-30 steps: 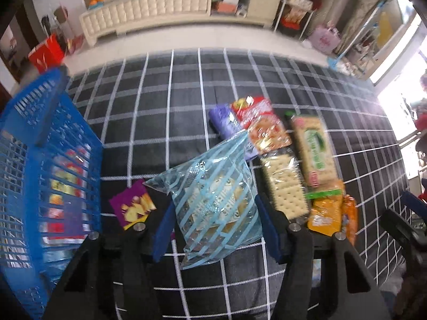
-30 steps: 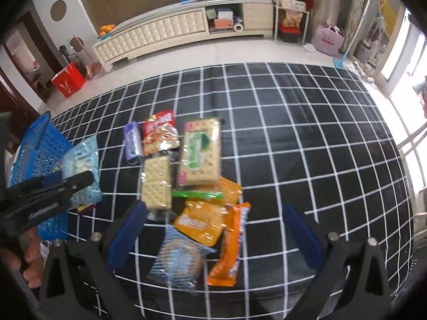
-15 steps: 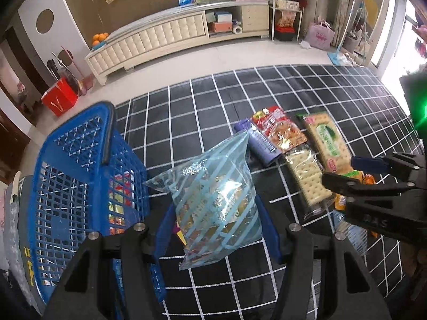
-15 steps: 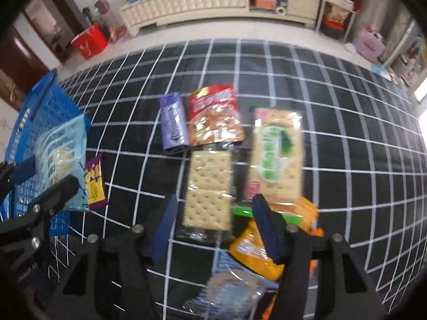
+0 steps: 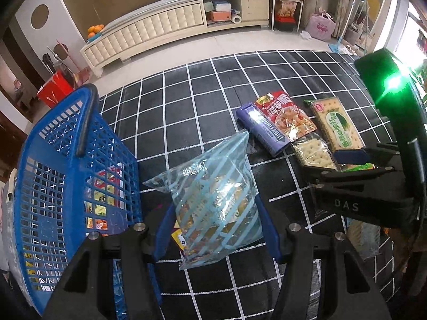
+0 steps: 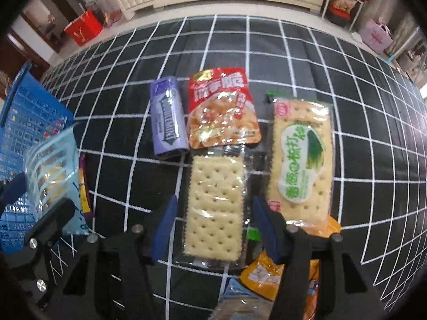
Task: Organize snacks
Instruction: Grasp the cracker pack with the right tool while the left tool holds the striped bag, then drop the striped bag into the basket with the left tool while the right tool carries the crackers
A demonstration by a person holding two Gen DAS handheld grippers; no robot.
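My left gripper [image 5: 213, 209] is shut on a clear bag with light-blue stripes [image 5: 213, 186], held above the black checked cloth just right of the blue basket [image 5: 66, 160]. The basket holds several snack packs. My right gripper [image 6: 213, 202] points down over a clear pack of plain crackers [image 6: 213, 202] lying on the cloth. Its blue pads stand on either side of the pack with small gaps showing, so it is open. The left wrist view shows the right gripper [image 5: 344, 164] at the right, over the snack row.
On the cloth lie a purple pack [image 6: 166, 122], a red pouch [image 6: 221, 109], a green-label cracker pack [image 6: 301, 160] and orange packets [image 6: 261, 274]. A small purple packet [image 6: 84, 186] lies under the held bag. A cream cabinet [image 5: 160, 29] stands beyond the cloth.
My right gripper has narrowed its jaws and come down and forward over the plain cracker pack. The left gripper has tilted a little and still holds the striped bag.
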